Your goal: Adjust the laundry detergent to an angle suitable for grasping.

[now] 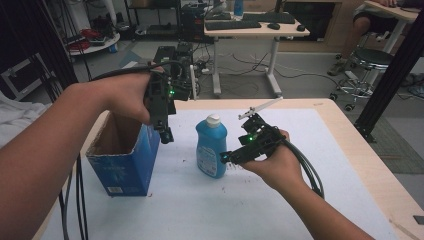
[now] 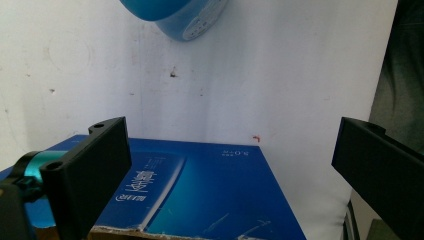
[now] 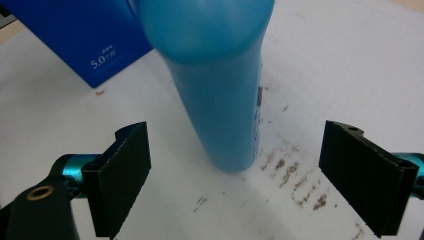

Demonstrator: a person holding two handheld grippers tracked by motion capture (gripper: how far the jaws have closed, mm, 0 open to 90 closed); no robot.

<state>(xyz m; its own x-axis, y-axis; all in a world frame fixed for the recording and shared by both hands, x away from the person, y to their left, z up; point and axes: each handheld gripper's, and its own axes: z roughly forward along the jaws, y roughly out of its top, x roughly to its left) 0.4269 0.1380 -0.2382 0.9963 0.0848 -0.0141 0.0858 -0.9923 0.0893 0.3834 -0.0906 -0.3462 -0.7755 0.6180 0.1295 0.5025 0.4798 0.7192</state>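
Tabletop (image 1: 350, 150): light wood edge, covered by a white sheet that carries brown smears near the bottle's base, seen in the right gripper view.
Box (image 1: 125, 160): blue cardboard carton, open at the top with a brown inside, standing at the left side of the white sheet; white print on its blue face, including what looks like "5.0", though the rest is too small to read.
Bottle (image 1: 211, 147): blue plastic bottle with a white cap and a pale label, standing upright on the sheet just right of the box, with a gap between the two.
Left hand (image 1: 125, 95): comes in from the left and holds its gripper raised over the near right corner of the box.
Left tongs (image 2: 227, 175): released, jaws spread wide and pointing down, the blue face of the box below them and the bottle's base at the top edge of the left gripper view; nothing between the jaws.
Right hand (image 1: 272, 167): palm up, low over the sheet, just right of the bottle.
Right tongs (image 3: 235, 185): released, jaws wide apart and aimed at the bottle's lower part; the bottle stands between and beyond them, touching neither jaw.
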